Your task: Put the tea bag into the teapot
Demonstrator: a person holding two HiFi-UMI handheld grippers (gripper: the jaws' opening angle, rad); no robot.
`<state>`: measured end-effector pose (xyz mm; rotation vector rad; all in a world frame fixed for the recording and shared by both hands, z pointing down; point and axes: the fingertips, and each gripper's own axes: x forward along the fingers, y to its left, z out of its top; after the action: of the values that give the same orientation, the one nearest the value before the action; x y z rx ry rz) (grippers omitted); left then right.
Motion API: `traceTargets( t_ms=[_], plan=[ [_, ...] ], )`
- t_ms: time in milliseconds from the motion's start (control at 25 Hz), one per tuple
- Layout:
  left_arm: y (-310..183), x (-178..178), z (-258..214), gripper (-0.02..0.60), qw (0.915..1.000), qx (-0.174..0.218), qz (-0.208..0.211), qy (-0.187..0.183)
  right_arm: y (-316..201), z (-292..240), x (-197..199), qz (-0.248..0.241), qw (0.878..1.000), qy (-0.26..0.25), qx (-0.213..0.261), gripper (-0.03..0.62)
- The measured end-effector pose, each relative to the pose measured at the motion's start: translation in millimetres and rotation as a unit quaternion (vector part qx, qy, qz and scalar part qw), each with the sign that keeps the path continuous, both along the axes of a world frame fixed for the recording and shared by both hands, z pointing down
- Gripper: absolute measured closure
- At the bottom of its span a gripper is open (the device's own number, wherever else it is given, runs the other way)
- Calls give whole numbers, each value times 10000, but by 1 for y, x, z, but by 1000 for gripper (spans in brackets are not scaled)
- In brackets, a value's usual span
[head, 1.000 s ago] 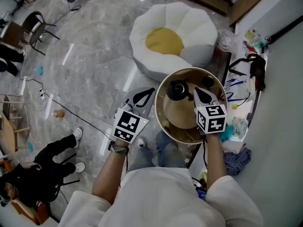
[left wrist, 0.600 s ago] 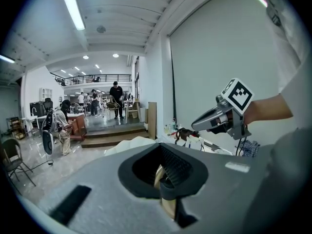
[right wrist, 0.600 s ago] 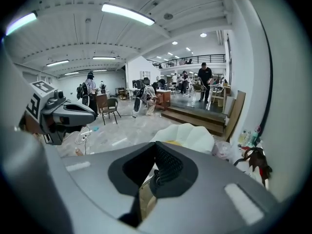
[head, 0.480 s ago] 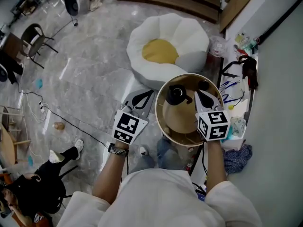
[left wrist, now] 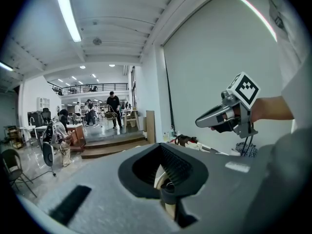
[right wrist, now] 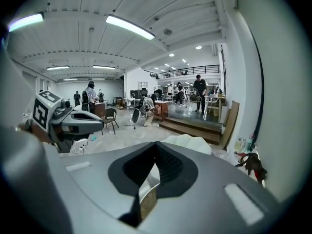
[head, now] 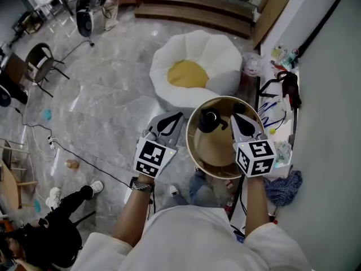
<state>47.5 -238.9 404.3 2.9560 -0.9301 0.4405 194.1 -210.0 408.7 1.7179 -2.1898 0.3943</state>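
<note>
Two hand-held grippers are hovering side by side at the near side of the scene, and neither is carrying anything I can make out.

Left gripper (head: 176,118): the jaws are sitting together with tips meeting. Only the diamond-shaped window between the black pads is open. A sliver of cream surface and something dark and round are showing through it, apparently beyond the jaws rather than clamped in them. This gripper is hanging over the grey marble floor (head: 107,95), just beside the round gold-rimmed desk with a tan top (head: 197,152).

Right gripper (head: 237,120): the jaws are likewise closed on themselves with nothing pinched. It is hovering over the right half of the desk.

The small dark round-bodied teapot (head: 208,119) is standing upright on the far left part of the desk. It is lying between the two gripper tips and neither is touching it. Whether its lid is on is not readable. A second small dark item (head: 241,106) is sitting near the far rim, too small to identify.

Tea bag: I am not finding it in any view. It may be lying among the clutter along the wall at right, but that is too small to tell.

Judgement: the task is only starting, at the fetch step. The next move is calling for locating the bag, parting one pair of jaws and pinching it lightly. If the lid proves to be on, the other gripper will need to be lifting it clear.
</note>
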Motion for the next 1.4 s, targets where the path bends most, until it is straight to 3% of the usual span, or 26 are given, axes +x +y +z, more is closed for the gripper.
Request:
traceTargets(
  t_ms=[720,1040,1400],
  plan=[
    [42,-29,-77,583,9973,658,121,317,59,-87,-34,25,9959,251,871,588],
    [58,-35,-118,583,9915,1208,244,427,75,-122,-46,25,9908,327,1314,588],
    [70,-37,-137,583,9904,1215,418,502,87,-148,-54,-25,9867,365,1586,588]
  ],
)
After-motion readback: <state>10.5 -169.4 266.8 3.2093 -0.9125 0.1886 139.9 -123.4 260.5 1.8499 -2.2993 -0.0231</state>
